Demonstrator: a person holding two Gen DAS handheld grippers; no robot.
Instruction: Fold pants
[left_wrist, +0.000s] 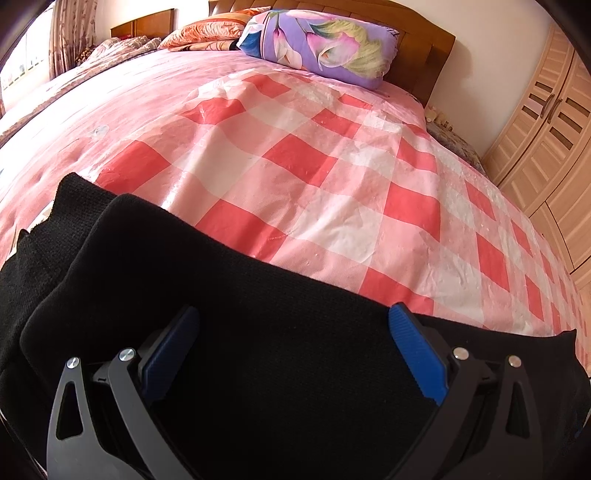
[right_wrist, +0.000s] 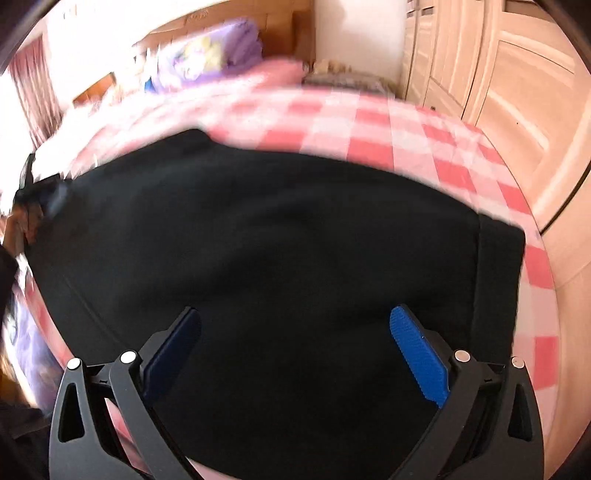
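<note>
Pants of black knitted cloth (left_wrist: 221, 280) lie flat on the bed's red, pink and white checked plastic cover (left_wrist: 314, 177), near its foot edge and well apart from the purple flower-printed pillow (left_wrist: 317, 40) at the wooden headboard (left_wrist: 424, 33). Their long axis seems to run across the bed, side to side before both cameras. In the left wrist view two layers show at the left, one edge overlapping the other, so a fold looks already laid. The left gripper (left_wrist: 293, 325) stands wide open with nothing between its blue pads (left_wrist: 417, 354); black cloth fills the gap beneath it. The right gripper (right_wrist: 295, 328) is likewise spread wide and empty over the pants (right_wrist: 258, 229), whose banded end (right_wrist: 498, 266) lies to its right, toward the bed's wardrobe side. That view is blurred by motion. Each claw is directly over the cloth, so either end is in reach; the right one is nearer the banded end.
</note>
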